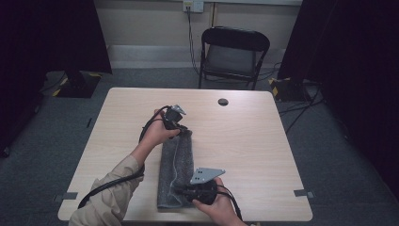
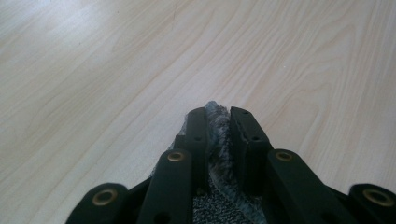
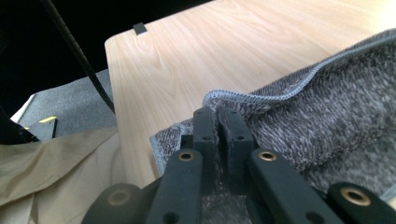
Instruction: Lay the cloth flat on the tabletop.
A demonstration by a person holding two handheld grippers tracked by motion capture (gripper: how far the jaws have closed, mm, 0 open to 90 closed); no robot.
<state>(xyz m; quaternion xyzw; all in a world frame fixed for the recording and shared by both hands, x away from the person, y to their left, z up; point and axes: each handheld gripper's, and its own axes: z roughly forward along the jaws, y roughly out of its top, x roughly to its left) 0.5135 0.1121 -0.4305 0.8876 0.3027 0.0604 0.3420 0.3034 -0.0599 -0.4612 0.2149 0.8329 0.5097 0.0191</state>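
Note:
A grey towel point(image 1: 175, 162) lies folded in a long narrow strip down the middle of the wooden table point(image 1: 249, 141). My left gripper point(image 1: 182, 128) is at the strip's far end. In the left gripper view its jaws point(image 2: 218, 114) pinch a tuft of towel point(image 2: 219, 186) just above the tabletop. My right gripper point(image 1: 182, 190) is at the near end, close to the table's front edge. In the right gripper view its jaws point(image 3: 217, 114) stand almost together on the towel's hemmed edge point(image 3: 327, 107).
A black folding chair point(image 1: 233, 52) stands behind the table. A small dark round disc point(image 1: 223, 101) sits near the table's far edge. A beige sleeve point(image 3: 56, 163) and a black cable point(image 1: 113, 181) cross the near left corner. Bare wood lies to both sides of the towel.

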